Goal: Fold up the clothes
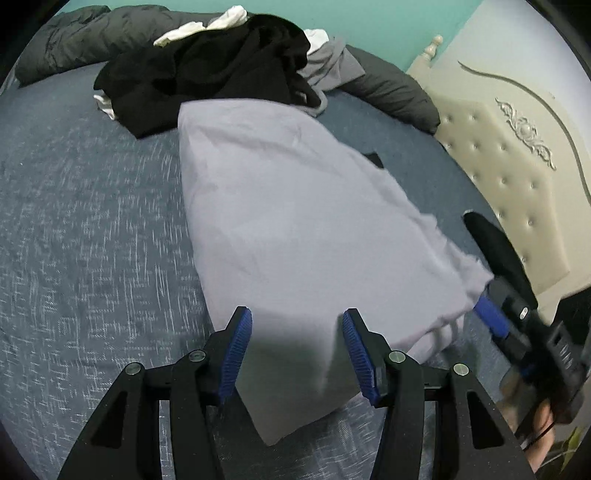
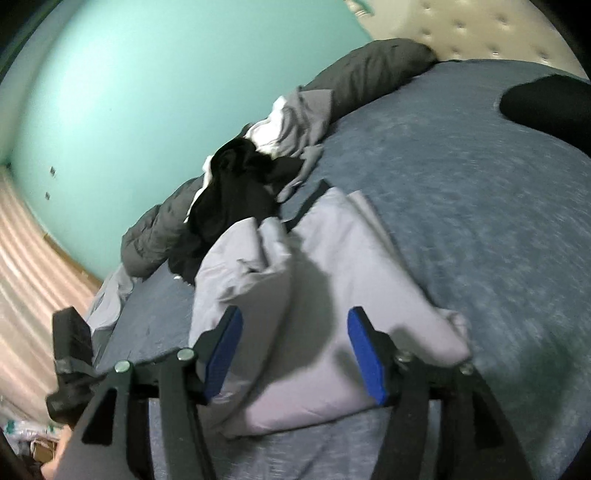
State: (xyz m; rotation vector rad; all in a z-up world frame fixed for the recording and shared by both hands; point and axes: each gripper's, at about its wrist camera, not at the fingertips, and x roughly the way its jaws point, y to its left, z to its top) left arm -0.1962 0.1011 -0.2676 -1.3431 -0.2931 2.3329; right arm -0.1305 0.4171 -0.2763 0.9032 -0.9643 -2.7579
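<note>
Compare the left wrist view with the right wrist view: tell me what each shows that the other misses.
Only the left wrist view shows the headboard's carved ornament and the whole flat top of the folded lavender garment.

Only the right wrist view shows the pink curtain, a black item lying apart near the headboard, and the garment's bunched fold.

Both show the blue bedspread, the black clothes pile, the dark grey duvet, and both grippers, left and right, open.

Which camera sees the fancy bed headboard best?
The left wrist view: the cream headboard fills its right side, showing the buttons and carved swirl. The right wrist view catches only a blurry strip along its top edge.
</note>
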